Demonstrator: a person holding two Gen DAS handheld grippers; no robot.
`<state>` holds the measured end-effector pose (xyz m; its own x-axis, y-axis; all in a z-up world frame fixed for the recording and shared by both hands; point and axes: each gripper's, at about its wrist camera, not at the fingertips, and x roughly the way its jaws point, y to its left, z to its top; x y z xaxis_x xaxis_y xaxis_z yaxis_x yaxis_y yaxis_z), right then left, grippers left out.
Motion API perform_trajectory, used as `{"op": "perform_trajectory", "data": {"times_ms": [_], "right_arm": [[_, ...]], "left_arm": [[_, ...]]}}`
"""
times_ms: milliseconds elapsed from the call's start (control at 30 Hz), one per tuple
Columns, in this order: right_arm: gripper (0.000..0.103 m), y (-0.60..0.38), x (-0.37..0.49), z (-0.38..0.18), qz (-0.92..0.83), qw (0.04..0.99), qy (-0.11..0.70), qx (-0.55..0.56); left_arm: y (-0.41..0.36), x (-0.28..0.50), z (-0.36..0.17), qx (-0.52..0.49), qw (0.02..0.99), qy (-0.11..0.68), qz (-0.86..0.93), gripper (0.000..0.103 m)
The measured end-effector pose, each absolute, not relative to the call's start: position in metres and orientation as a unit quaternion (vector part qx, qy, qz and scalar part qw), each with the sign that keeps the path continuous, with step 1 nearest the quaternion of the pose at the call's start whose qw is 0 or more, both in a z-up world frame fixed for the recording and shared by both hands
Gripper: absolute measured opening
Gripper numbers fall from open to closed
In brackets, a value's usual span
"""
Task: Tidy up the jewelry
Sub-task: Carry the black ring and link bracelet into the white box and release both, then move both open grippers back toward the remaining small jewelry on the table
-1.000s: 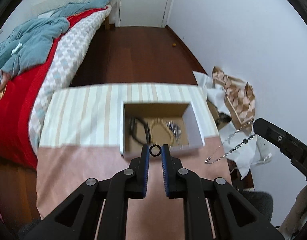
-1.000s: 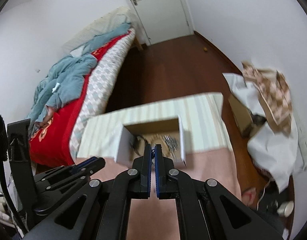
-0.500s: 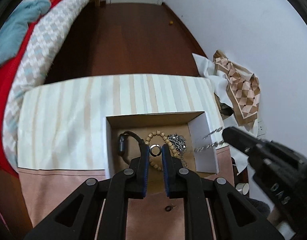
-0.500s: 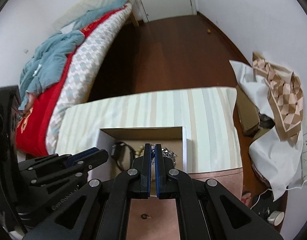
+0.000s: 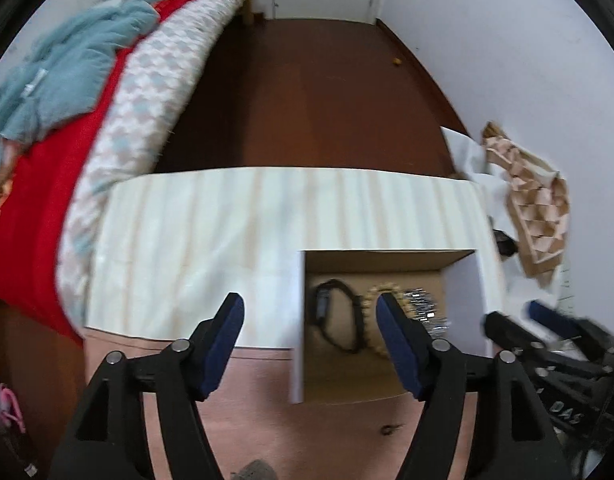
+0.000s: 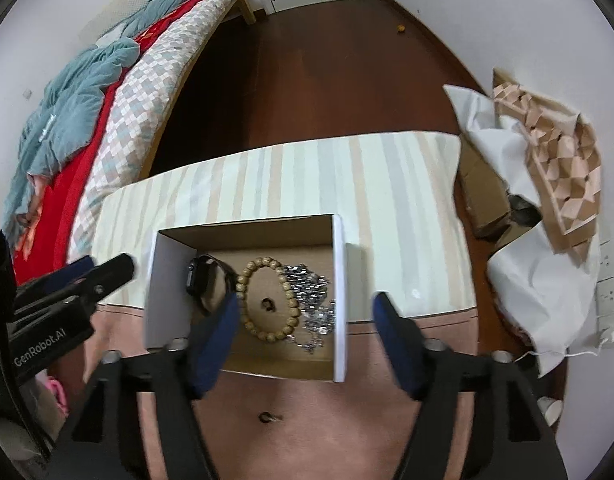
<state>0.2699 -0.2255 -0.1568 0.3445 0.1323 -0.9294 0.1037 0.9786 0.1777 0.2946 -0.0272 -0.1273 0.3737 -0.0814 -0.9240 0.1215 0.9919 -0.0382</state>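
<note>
Both grippers released above the jewelry box.
Left gripper (image 5: pixel 309 312) and right gripper (image 6: pixel 305 312) gape empty; ahead, box (image 6: pixel 339 280) holds bracelet (image 6: pixel 267 300), watch (image 6: pixel 199 276), chain (image 6: pixel 311 300), ring (image 6: pixel 268 304).

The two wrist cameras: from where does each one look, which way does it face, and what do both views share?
Left wrist: sits behind the open left gripper, looks down and forward at the box; the right gripper shows at right.
Right wrist: sits behind the open right gripper, looks down into the box; the left gripper shows at left.
Shared: box, bead bracelet, striped cloth, bed.
</note>
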Motion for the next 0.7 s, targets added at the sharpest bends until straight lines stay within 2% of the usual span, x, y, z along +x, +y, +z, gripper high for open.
{"op": "perform_trajectory", "data": {"times_ms": [33, 100, 200, 433, 700], "right_arm": [[0.090, -0.224, 0.268, -0.155, -0.004, 0.816, 0.571, 0.086], [0.093, -0.221, 0.262, -0.153, -0.018, 0.821, 0.568, 0.062], [0.101, -0.217, 0.254, -0.156, -0.037, 0.820, 0.570, 0.040], [0.101, -0.211, 0.236, -0.154, -0.051, 0.821, 0.568, 0.025], [0.101, -0.202, 0.208, -0.122, -0.056, 0.840, 0.540, 0.014]], "left_arm": [[-0.024, 0.290, -0.126, 0.025, 0.834, 0.548, -0.052, 0.078], [-0.020, 0.282, -0.125, 0.037, 0.841, 0.539, -0.038, 0.093], [-0.016, 0.270, -0.125, 0.058, 0.845, 0.531, -0.016, 0.101], [-0.010, 0.247, -0.119, 0.066, 0.854, 0.516, -0.008, 0.102], [-0.006, 0.216, -0.090, 0.066, 0.873, 0.483, -0.002, 0.102]]}}
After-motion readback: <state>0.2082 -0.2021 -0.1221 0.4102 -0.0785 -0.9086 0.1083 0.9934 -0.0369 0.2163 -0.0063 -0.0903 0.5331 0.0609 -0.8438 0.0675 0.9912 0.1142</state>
